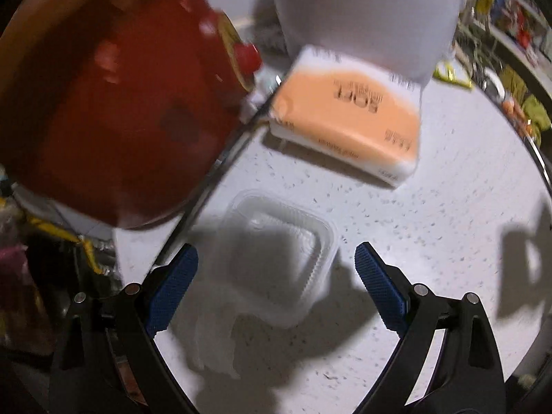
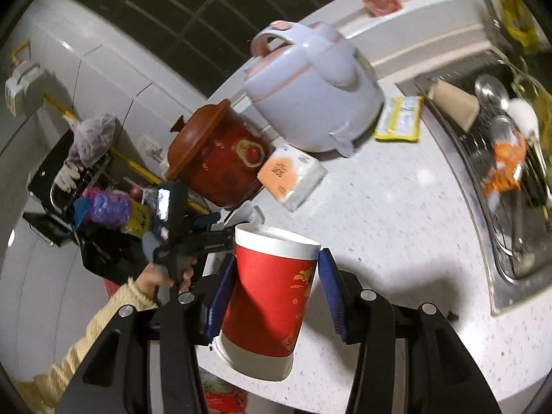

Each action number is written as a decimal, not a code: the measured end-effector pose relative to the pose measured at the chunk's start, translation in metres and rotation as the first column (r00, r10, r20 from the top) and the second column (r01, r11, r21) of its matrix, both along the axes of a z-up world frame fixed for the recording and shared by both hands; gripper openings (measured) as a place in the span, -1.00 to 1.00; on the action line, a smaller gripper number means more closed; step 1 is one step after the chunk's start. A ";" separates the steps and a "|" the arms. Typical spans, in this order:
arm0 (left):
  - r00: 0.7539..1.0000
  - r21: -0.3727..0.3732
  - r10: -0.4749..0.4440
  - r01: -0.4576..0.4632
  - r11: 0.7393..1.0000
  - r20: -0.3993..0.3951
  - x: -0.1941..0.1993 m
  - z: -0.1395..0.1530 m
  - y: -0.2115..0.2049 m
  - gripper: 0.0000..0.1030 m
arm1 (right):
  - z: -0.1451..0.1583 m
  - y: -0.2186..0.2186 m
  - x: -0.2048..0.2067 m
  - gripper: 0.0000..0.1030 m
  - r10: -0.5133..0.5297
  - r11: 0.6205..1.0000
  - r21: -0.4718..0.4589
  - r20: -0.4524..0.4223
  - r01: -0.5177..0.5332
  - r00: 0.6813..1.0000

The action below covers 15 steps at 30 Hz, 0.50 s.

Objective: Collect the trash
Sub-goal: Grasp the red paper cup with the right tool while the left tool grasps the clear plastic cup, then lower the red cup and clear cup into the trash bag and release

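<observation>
My left gripper [image 1: 277, 252] is open and points down at a clear plastic tray [image 1: 276, 227] on the white speckled counter [image 1: 431, 241]. The tray lies between and just beyond the blue pads [image 1: 379, 293], untouched. A crumpled whitish sheet [image 1: 214, 317] lies against its near side. In the right wrist view my right gripper [image 2: 277, 258] is shut on a red paper cup [image 2: 272, 293] with a white rim, held above the counter [image 2: 396, 224]. The left gripper [image 2: 214, 227] shows there too, held by a hand [image 2: 155, 279] in a cream sleeve, left of the cup.
A red crock pot [image 2: 217, 158], an orange tissue pack [image 2: 289, 176] and a white rice cooker [image 2: 310, 96] stand at the back of the counter. A yellow packet [image 2: 400, 119] lies near the sink [image 2: 500, 189], which holds utensils and an orange wrapper. Bags crowd the left beyond the counter edge.
</observation>
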State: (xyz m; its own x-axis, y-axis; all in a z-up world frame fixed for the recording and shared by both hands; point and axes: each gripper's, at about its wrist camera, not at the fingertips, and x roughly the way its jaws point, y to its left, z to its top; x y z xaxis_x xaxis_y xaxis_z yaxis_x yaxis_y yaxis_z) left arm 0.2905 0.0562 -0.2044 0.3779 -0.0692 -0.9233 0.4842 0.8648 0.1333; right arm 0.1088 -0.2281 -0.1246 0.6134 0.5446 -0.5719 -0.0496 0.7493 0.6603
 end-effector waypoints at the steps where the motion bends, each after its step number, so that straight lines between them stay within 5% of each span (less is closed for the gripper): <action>1: 1.000 0.024 -0.009 0.009 1.000 -0.009 0.002 -0.005 -0.002 0.75 | -0.002 -0.003 -0.002 -0.06 -0.009 1.000 0.010 -0.003 0.009 1.000; 5: 0.999 0.012 -0.024 0.025 1.000 -0.045 0.006 -0.015 -0.003 0.69 | -0.006 -0.012 -0.007 -0.06 -0.031 0.999 0.018 -0.009 0.031 0.999; 7: 0.997 -0.045 -0.029 0.026 0.999 -0.067 0.004 -0.013 -0.002 0.33 | -0.007 -0.013 -0.008 -0.06 -0.040 0.999 0.011 -0.011 0.040 0.999; 8: 0.997 -0.068 -0.029 0.024 0.997 -0.078 0.004 -0.011 -0.001 -0.17 | -0.008 -0.012 -0.007 -0.06 -0.040 0.999 0.011 -0.013 0.040 0.999; 11: 0.996 -0.130 -0.025 0.014 0.991 -0.085 -0.003 -0.004 0.000 -0.70 | -0.010 -0.010 -0.005 -0.06 -0.038 0.999 0.017 -0.016 0.039 0.999; 15: 0.995 -0.165 -0.023 0.008 0.986 -0.093 -0.015 -0.004 0.002 -0.73 | -0.011 -0.001 -0.001 -0.06 -0.027 0.999 0.027 -0.013 0.027 1.000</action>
State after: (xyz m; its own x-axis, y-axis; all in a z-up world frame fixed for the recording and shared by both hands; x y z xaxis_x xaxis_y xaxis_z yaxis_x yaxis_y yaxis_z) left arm 0.2753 0.0579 -0.2084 0.2871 -0.2283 -0.9303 0.5012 0.8634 -0.0572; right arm 0.1077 -0.2296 -0.1358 0.6211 0.5434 -0.5648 -0.0210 0.7319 0.6811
